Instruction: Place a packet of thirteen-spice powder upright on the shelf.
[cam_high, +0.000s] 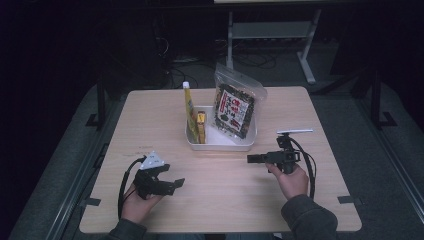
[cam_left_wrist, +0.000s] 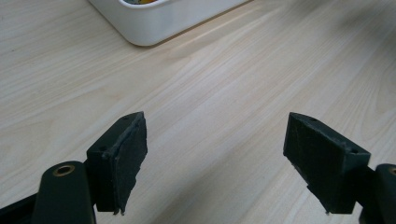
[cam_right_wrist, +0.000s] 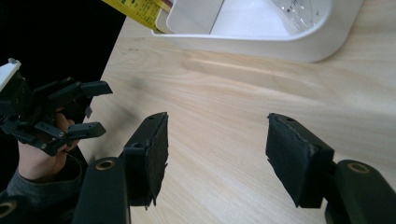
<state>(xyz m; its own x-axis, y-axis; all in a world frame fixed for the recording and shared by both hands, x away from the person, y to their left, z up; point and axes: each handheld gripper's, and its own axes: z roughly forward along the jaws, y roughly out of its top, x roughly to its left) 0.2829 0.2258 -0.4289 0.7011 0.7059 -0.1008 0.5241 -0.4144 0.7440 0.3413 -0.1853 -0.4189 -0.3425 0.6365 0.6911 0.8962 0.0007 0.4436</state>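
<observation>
My left gripper (cam_high: 176, 183) rests low over the near left of the wooden table (cam_high: 220, 195), held in a hand and pointing right. Its jaws stand open with only bare wood between them (cam_left_wrist: 215, 140). My right gripper (cam_high: 254, 159) hovers right of centre and points left, just in front of the white tray (cam_high: 220, 146). It is open too, with nothing between its pads (cam_right_wrist: 217, 140). The right gripper view also takes in the left gripper (cam_right_wrist: 103, 108), open, farther off at the table's edge.
The tray (cam_right_wrist: 280, 46) holds tall yellow packets (cam_high: 190, 107), a smaller yellow pack (cam_high: 201, 125) and a clear zip bag of dark snack (cam_high: 235, 107). A tray corner (cam_left_wrist: 149, 23) is ahead of the left jaws. Dark floor and desk legs lie beyond the table.
</observation>
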